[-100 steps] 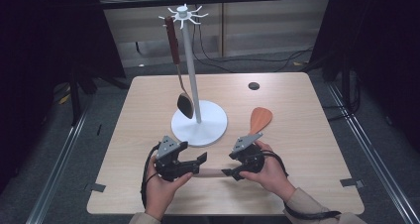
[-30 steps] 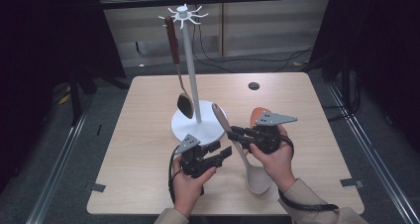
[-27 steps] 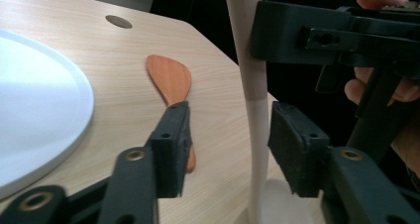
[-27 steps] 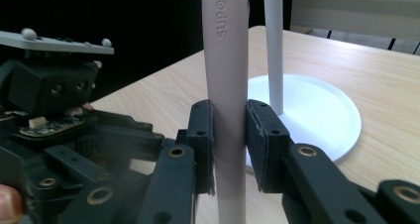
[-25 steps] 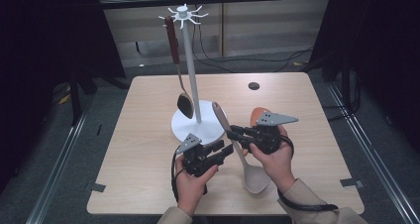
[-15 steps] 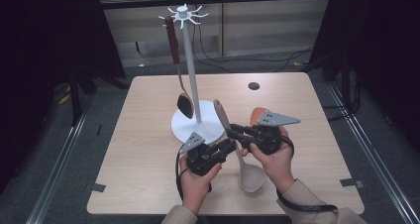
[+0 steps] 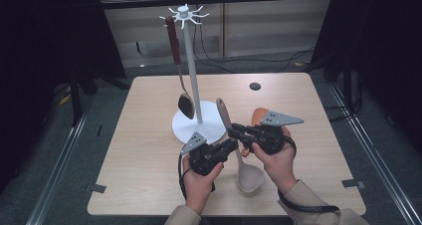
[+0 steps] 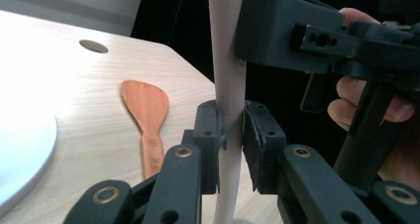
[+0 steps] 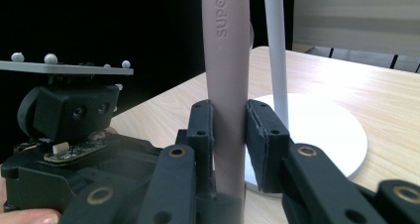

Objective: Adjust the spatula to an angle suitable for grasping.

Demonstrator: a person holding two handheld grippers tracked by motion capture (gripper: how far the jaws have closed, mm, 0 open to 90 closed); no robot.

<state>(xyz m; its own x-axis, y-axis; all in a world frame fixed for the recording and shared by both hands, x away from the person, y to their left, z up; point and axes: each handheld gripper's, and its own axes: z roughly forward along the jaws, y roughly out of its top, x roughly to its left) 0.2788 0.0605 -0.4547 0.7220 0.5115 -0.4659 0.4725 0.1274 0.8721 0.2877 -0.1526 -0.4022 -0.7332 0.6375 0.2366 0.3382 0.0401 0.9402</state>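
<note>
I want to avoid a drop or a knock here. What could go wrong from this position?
Both claws sit on the narrow handle of the beige ladle: the left claw lower, the right claw higher. If they pull differently, it may twist or slip. The white stand is close behind, so lifting the handle could knock its pole or the hanging spoon. The wooden spatula lies near the hands.

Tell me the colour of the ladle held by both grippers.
Pale beige-pink ladle; the right gripper view shows it best.

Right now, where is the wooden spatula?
In the high view, the wooden spatula lies flat on the table, right of the stand's white base, behind the right gripper.
</note>
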